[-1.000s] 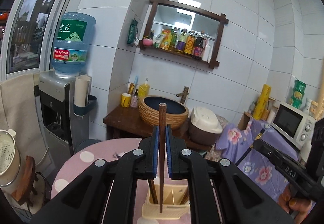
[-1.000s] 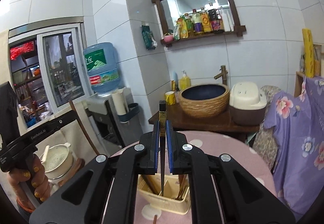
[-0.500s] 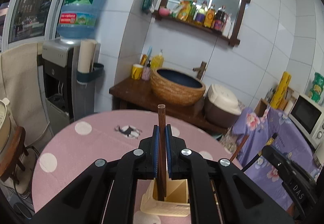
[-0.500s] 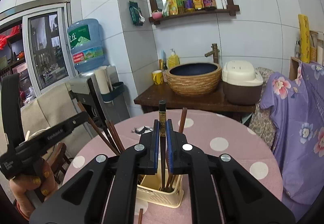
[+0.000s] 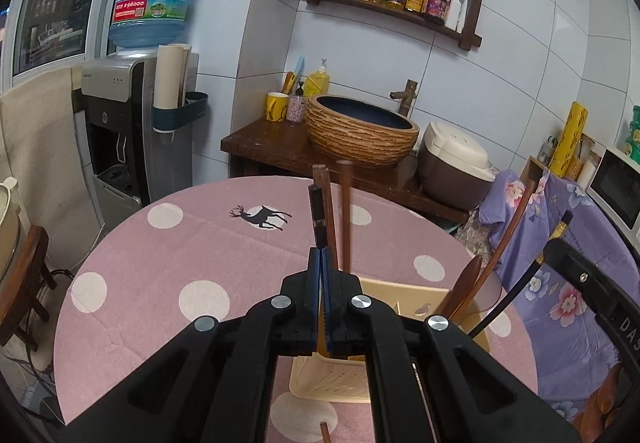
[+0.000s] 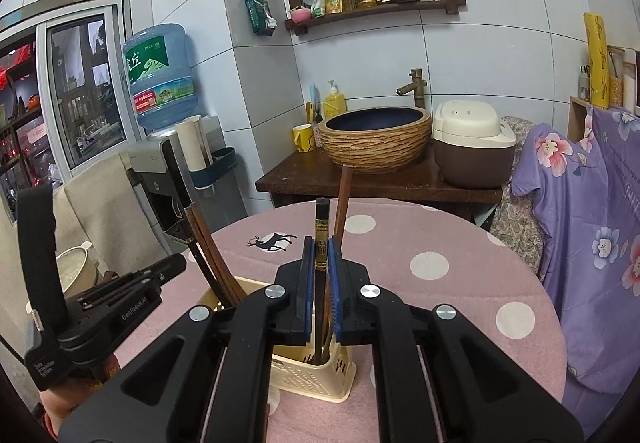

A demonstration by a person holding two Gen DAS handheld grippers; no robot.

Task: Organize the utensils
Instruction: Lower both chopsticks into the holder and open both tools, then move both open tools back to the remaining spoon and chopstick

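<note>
A cream plastic utensil holder [image 5: 340, 387] [image 6: 340, 375] stands on the pink dotted table, just under both grippers. My left gripper [image 5: 320, 263] is shut on a brown wooden chopstick [image 5: 322, 203] whose lower end goes down into the holder. My right gripper [image 6: 321, 255] is shut on a dark chopstick with a gold band [image 6: 321, 235], also standing in the holder. Other brown chopsticks [image 6: 344, 199] and a wooden spoon [image 5: 468, 283] lean in the holder. The left gripper's body [image 6: 120, 307] shows at the left of the right wrist view.
The round pink table [image 5: 160, 263] has a deer print [image 5: 260, 217]. One more chopstick tip [image 5: 325, 431] lies on the table at the near edge. Behind stand a wooden counter with a woven basin [image 5: 360, 135], a rice cooker [image 5: 452, 163] and a water dispenser [image 5: 120, 123].
Both grippers have moved down and tilted toward the table. The two chopsticks have gone deeper into the holder, and more of the table shows.
</note>
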